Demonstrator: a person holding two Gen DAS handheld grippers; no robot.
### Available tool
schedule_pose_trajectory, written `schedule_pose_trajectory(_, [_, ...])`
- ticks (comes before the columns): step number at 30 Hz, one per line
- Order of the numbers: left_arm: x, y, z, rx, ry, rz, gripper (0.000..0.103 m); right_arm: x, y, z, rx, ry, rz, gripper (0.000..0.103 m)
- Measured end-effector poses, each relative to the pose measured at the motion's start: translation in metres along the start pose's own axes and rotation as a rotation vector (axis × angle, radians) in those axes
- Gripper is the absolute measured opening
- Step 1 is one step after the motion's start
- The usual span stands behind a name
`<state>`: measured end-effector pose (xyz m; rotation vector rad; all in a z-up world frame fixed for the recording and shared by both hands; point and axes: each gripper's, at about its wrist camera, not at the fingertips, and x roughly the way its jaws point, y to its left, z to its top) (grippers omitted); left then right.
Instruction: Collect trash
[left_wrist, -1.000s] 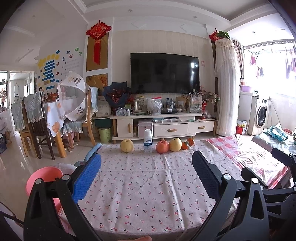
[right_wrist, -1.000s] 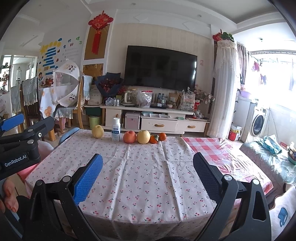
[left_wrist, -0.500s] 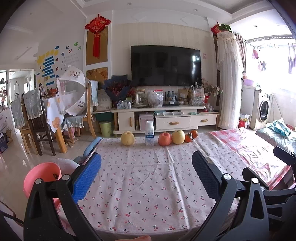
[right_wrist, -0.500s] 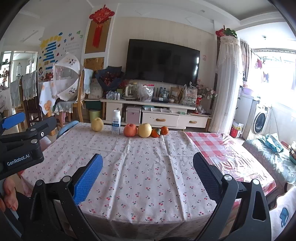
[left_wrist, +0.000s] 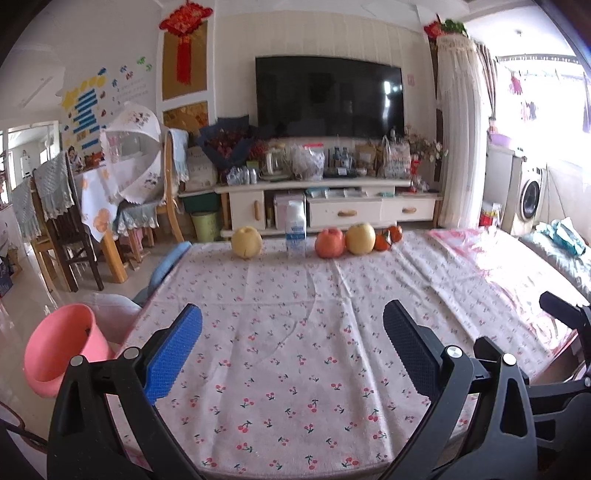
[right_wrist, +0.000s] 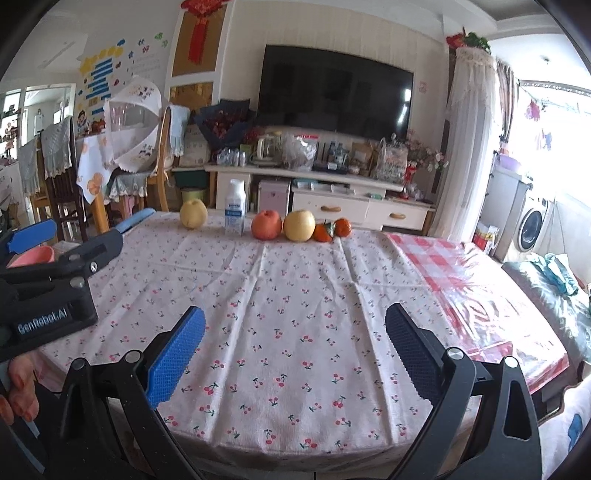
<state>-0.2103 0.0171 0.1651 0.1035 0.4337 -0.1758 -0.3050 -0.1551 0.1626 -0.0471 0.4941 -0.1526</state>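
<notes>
On the far edge of the table (right_wrist: 295, 314), spread with its white cherry-print cloth, stands a row: a pale yellow pear-like fruit (right_wrist: 192, 213), a small white plastic bottle with a blue label (right_wrist: 235, 206), a red-orange apple (right_wrist: 266, 225), a second yellow fruit (right_wrist: 299, 225) and two small tangerines (right_wrist: 330, 229). Both of my grippers hang over the near edge of that table with nothing in them: my left gripper (left_wrist: 291, 347) has its fingers spread wide, and my right gripper (right_wrist: 293, 349) is spread just as wide. A pink plastic bucket (left_wrist: 59, 350) sits low, off the table's left side; what it holds I cannot make out. I see no wrapper, peel or scrap anywhere on the cloth. The bottle is my best guess at trash. So this fits either trash already cleared into the bucket, or the bottle awaiting collection; I cannot tell which.
</notes>
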Motion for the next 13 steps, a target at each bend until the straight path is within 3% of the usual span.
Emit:
schedule_pose_trajectory(5, [0.055, 0.008, -0.008, -0.041, 0.121, 0.002, 0.099, 0.048, 0.004, 0.003, -0.002, 0.072, 0.020, 0.097])
schedule_pose_trajectory(13, [0.153, 0.026, -0.027, -0.096, 0.314, 0.072, 0.099, 0.175, 0.010, 0.001, 0.036, 0.297, 0.033, 0.097])
